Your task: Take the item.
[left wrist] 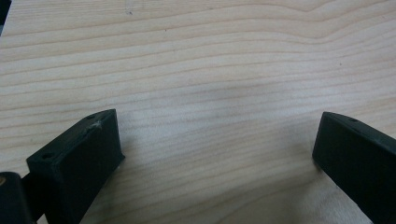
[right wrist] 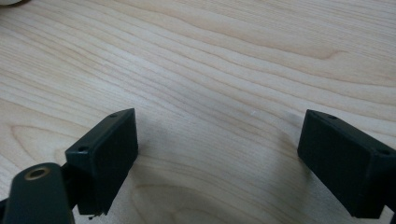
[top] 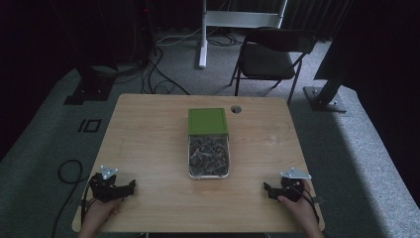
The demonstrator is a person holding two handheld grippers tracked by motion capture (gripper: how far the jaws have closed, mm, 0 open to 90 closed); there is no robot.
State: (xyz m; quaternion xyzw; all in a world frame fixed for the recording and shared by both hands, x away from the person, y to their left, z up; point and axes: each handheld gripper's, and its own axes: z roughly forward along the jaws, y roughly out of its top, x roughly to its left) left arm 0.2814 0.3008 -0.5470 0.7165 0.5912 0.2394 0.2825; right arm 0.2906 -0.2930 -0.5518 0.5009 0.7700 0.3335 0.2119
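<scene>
Centred on the wooden table: a clear, long tray heaped with small grey-brown pieces, too small to identify, its far end touching or tucked under a green lid. Probably light but loosely filled and easy to spill, with thin, likely slippery plastic walls, so best taken by the long side rims, level, from both sides. Well apart at the near corners, resting on bare wood: left gripper and right gripper, each in a hand, jaws spread wide, holding nothing.
</scene>
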